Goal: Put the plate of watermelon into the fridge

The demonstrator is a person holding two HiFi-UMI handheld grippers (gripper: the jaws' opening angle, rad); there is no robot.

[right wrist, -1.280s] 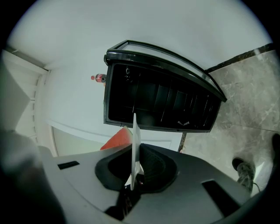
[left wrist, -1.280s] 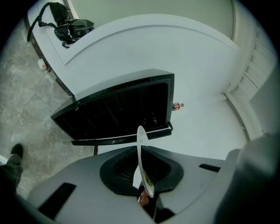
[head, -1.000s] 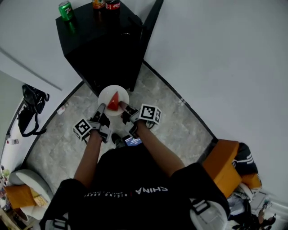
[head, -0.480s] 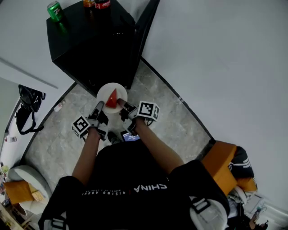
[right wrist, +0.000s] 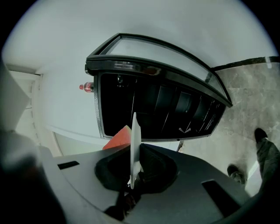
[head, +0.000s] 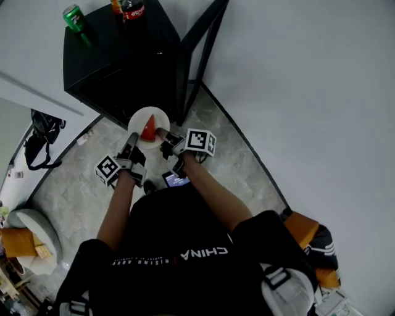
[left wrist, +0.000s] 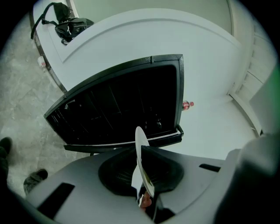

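A white plate (head: 150,118) carries a red watermelon wedge (head: 148,130) and hangs just in front of the black fridge (head: 117,55), whose door (head: 205,46) stands open. My left gripper (head: 131,141) is shut on the plate's near-left rim, and my right gripper (head: 162,134) is shut on its near-right rim. In the left gripper view the plate (left wrist: 140,153) shows edge-on between the jaws, before the dark fridge interior (left wrist: 118,109). The right gripper view shows the plate (right wrist: 134,144) edge-on with the wedge (right wrist: 119,139) to its left.
A green can (head: 74,17) and a cola bottle (head: 133,8) stand on top of the fridge. A black bag (head: 36,141) lies on the floor at left. A phone (head: 174,179) sits at the person's waist. White walls close in the corner.
The plate and both grippers have moved closer to the fridge's open front. The fridge door now shows swung out wider to the right.
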